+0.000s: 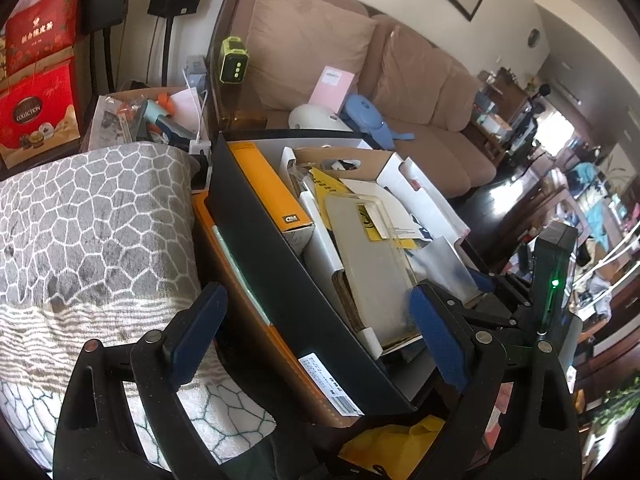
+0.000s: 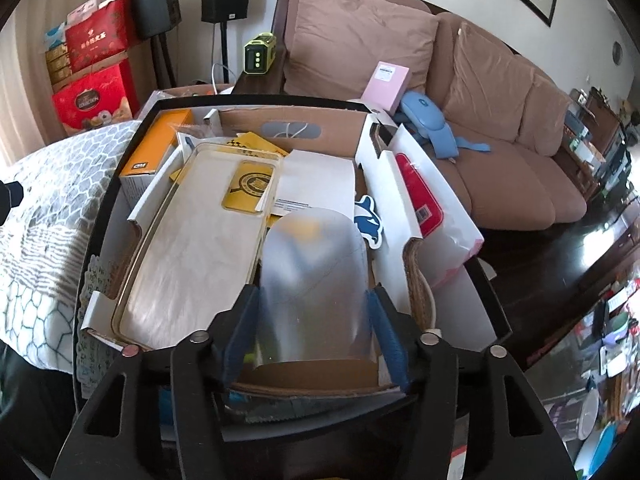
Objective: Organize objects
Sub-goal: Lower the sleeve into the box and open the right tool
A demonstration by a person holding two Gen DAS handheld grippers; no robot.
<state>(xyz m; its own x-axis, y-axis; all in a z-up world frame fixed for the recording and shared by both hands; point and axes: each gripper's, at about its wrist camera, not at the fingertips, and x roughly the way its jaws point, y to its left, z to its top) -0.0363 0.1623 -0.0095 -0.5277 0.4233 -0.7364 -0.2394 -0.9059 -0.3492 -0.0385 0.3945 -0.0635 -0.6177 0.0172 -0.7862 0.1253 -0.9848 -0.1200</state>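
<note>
- black box (image 2: 132, 136) at the middle; an orange carton (image 2: 154, 148) at its ten o'clock corner
- frosted translucent plastic sheet (image 2: 316, 276) at six o'clock; blue pads on the right gripper (image 2: 314, 336)
- grey blanket (image 1: 96, 216) with a white cracked-stone pattern at nine o'clock
- tan-brown sofa (image 2: 500, 152) at two o'clock; a pink box (image 2: 386, 84) and a pale blue bag (image 2: 430, 124) on it
- red gift boxes (image 2: 94, 92) at eleven o'clock

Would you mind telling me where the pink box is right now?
In the right wrist view the pink box is upper centre-right, propped against the sofa's back cushion, just above the blue pouch on the seat.
</note>
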